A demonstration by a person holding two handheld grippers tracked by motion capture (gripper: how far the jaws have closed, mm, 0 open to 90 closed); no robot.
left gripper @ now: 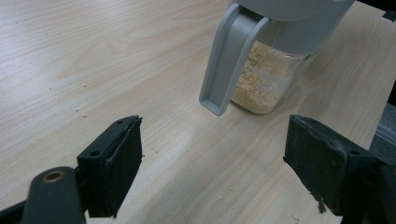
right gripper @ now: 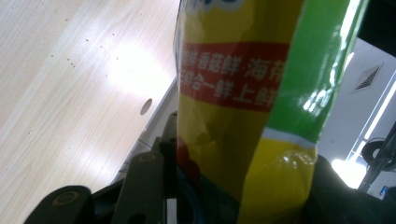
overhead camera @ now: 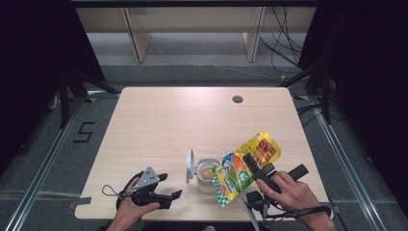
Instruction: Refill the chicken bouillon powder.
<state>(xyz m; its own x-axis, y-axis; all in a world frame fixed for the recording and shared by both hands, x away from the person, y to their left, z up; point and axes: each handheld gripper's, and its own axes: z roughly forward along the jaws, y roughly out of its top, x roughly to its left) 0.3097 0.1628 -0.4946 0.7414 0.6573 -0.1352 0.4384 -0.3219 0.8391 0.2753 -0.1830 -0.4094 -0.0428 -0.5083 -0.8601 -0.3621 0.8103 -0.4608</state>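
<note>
Pouch (overhead camera: 246,166) sits clamped in right tool (overhead camera: 254,169), tilted over jar (overhead camera: 207,174).

The left gripper (overhead camera: 166,185) was a black tool with a grey three-cornered plate on top and a thin black cable looping out from its rear. In the left gripper view its two jaws were blocky, matt black pads, the left one carried on an arm with a brass-coloured rivet (a smaller screw hole sat in the jaw itself). The right gripper (overhead camera: 255,166) was black too, with a rounded cylindrical handle and a black cable curling past the wrist. Its own view showed black linkage arms with brass-coloured pivots. Both forearms were bare, with no sleeves.
</note>
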